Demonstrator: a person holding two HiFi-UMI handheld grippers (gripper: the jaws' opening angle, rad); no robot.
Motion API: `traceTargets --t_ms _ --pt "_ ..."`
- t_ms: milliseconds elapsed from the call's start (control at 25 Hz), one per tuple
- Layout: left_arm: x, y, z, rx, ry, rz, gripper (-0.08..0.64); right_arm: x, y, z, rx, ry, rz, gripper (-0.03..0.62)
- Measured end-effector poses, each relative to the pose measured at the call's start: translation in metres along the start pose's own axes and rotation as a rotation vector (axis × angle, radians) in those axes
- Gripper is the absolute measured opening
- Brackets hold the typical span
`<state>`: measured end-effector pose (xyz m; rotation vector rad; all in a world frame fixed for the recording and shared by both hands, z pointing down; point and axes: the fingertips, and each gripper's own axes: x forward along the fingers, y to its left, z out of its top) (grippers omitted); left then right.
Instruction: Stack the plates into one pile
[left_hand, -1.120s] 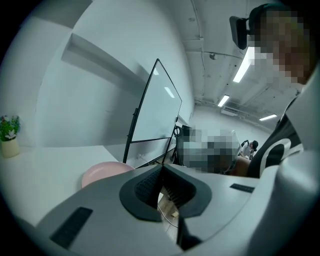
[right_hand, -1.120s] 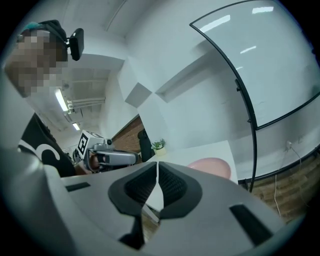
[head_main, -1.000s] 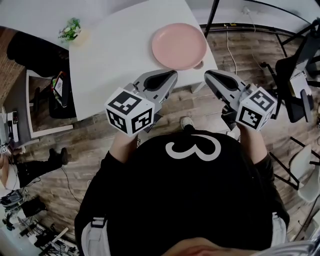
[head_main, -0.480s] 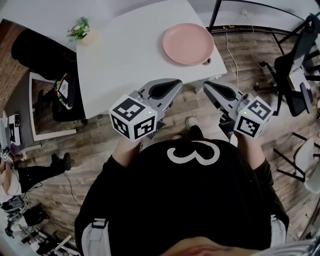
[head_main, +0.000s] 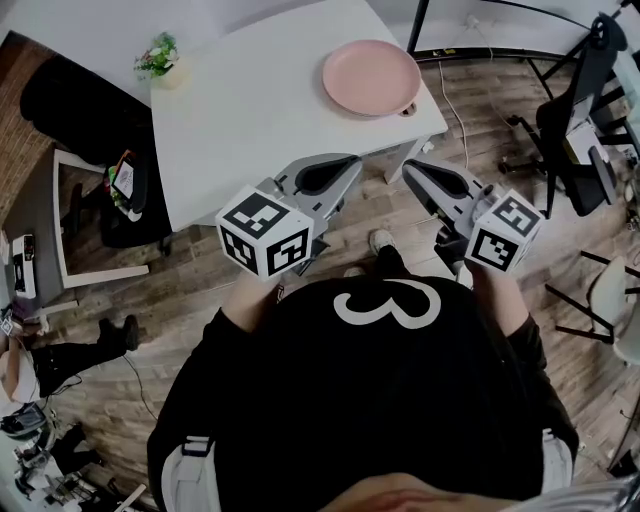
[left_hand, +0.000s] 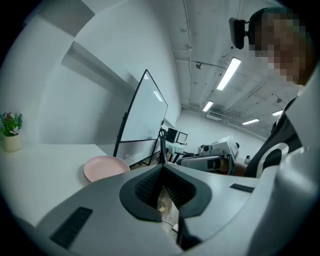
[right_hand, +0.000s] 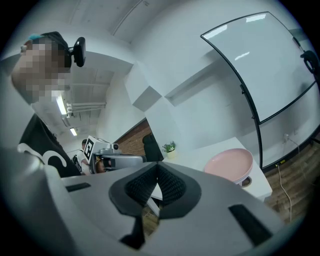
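Pink plate (head_main: 372, 78) well ahead of both jaws, possibly several stacked, layers indistinct, left gripper (head_main: 347, 163) and right gripper (head_main: 410, 172) jaws pressed together, empty.

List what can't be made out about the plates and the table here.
- Plate count: the pink plate could be one plate or a pile. The head view looks down on its top, and its rim is too small in both gripper views.
- Small round thing: the plate's edge half hides it in the head view.
- White table: the head view's top edge cuts off its far end.
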<state>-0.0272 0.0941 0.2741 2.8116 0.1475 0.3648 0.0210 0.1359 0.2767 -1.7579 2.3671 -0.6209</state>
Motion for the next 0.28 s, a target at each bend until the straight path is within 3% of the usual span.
traceTargets --t_ms 280 --pt "-0.014 -0.009 -0.008 0.013 -0.006 -0.006 0.017 -0.003 0.02 -0.011 0.016 -0.021 0.003 0.025"
